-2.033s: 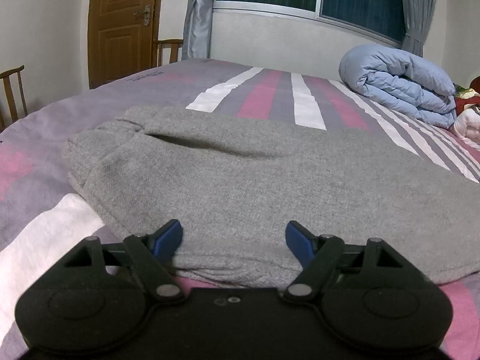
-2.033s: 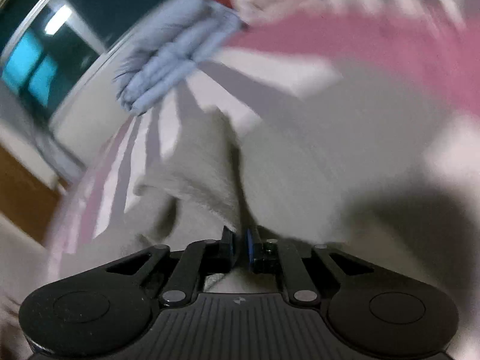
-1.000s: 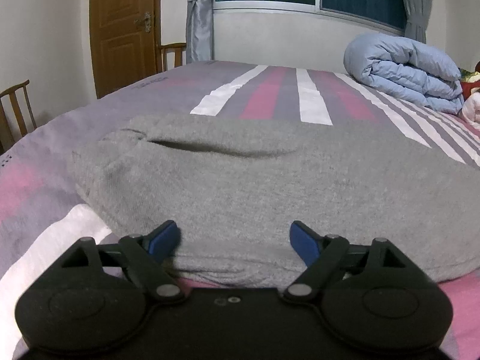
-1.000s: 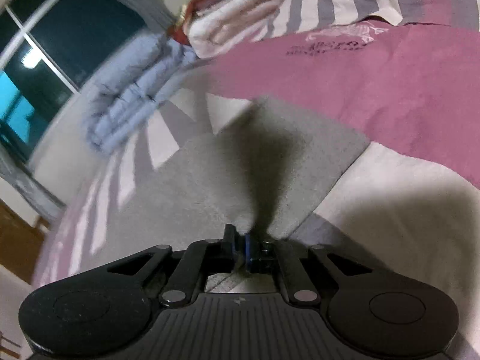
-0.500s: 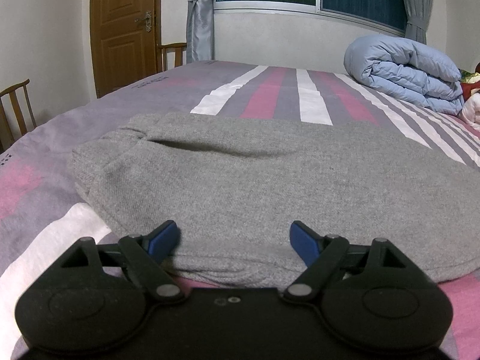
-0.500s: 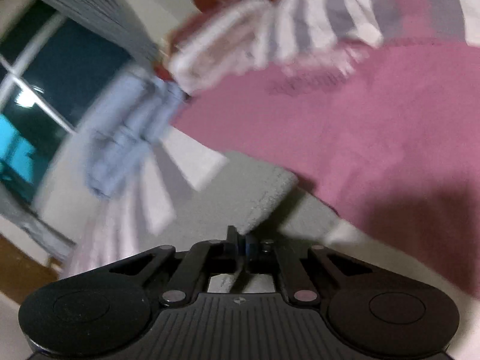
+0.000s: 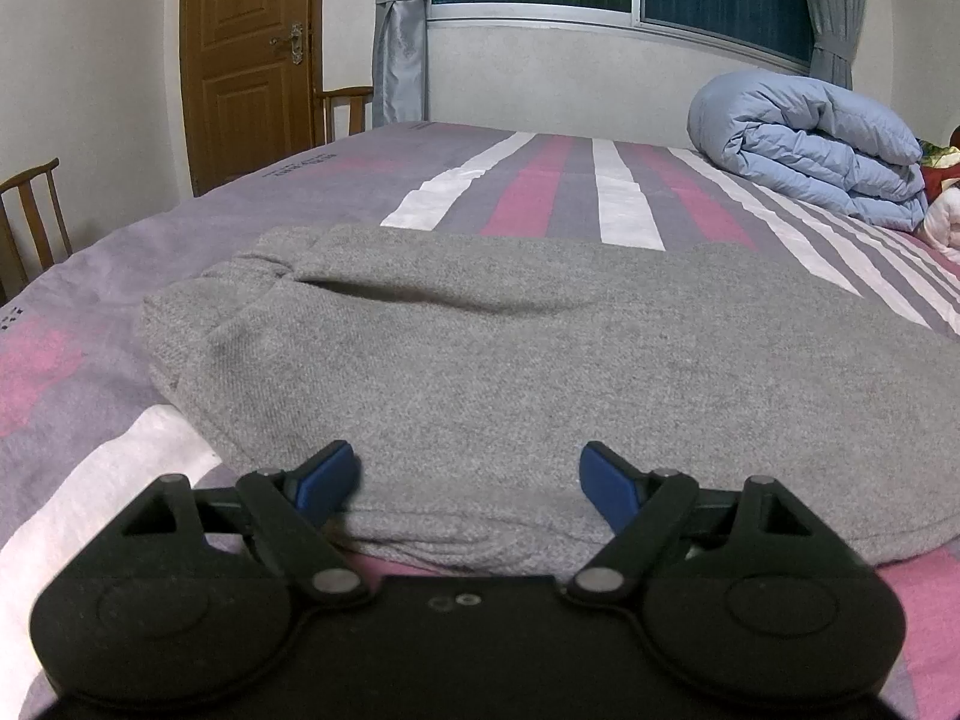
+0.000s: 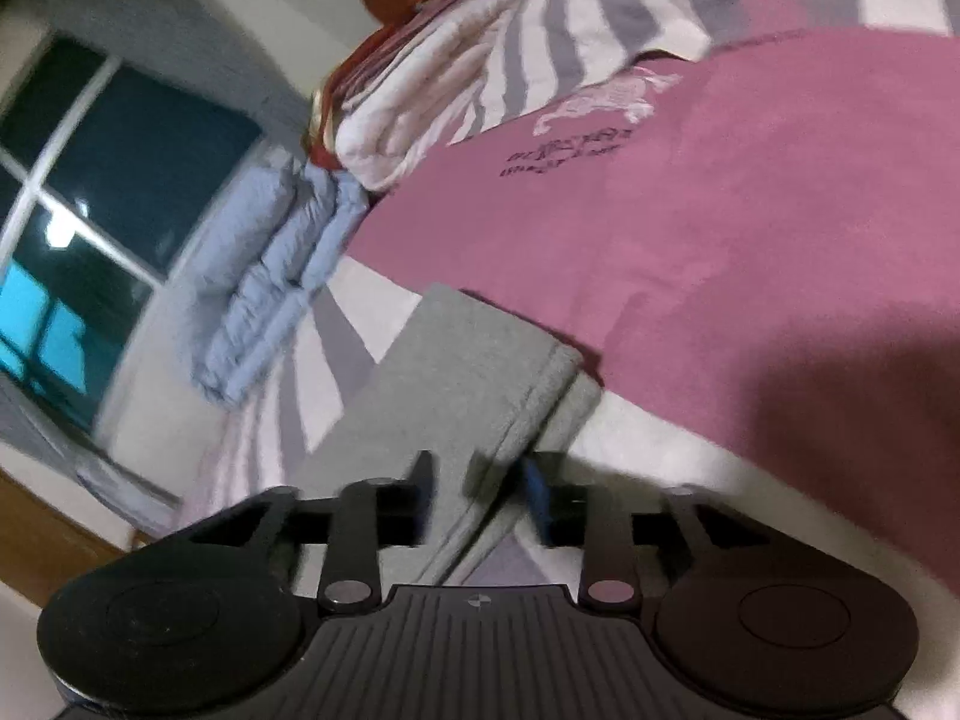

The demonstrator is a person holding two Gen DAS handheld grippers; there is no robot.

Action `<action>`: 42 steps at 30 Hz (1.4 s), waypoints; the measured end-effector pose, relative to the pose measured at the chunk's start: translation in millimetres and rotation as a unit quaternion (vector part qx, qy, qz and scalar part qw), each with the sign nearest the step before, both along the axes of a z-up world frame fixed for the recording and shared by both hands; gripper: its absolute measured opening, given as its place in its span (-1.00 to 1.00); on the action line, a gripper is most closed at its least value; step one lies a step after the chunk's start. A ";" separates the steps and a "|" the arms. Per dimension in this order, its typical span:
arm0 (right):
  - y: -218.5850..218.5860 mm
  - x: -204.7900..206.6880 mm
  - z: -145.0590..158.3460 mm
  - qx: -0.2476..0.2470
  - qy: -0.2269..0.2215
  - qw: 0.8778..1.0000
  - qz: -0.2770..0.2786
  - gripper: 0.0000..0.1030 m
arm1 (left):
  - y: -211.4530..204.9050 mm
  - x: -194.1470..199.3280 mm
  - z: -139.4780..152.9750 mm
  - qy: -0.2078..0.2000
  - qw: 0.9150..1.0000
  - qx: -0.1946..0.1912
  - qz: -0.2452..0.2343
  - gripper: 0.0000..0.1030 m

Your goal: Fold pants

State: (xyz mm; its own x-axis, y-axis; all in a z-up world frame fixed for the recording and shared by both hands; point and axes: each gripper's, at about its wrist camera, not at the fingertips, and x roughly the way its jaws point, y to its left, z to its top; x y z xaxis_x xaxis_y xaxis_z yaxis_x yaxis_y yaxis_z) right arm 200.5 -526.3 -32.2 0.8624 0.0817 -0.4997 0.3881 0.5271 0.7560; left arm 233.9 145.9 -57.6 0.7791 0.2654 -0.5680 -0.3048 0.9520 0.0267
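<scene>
Left wrist: 1 gray pants [image 7: 510,360] on bed [image 7: 540,180], left claw [image 7: 468,477] wide; right claw [image 8: 480,480] wide, holding nothing.

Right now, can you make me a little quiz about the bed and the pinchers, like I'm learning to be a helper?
1. True or false: the left gripper is open, with the gray pants lying flat in front of it.
2. What sits at the far right of the striped bed cover in the left wrist view? A) a folded blue quilt B) a suitcase C) a cat
3. Fill in: the right gripper has its jaws ____, with the pants' end just past its fingertips.

Key
1. True.
2. A, the blue quilt.
3. Open; it is gripping nothing.
</scene>
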 end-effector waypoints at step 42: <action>75.3 59.3 2.4 -0.175 0.053 0.976 0.120 -0.72 | -1.4 -2.6 5.3 -0.006 1.000 0.002 -0.009 0.50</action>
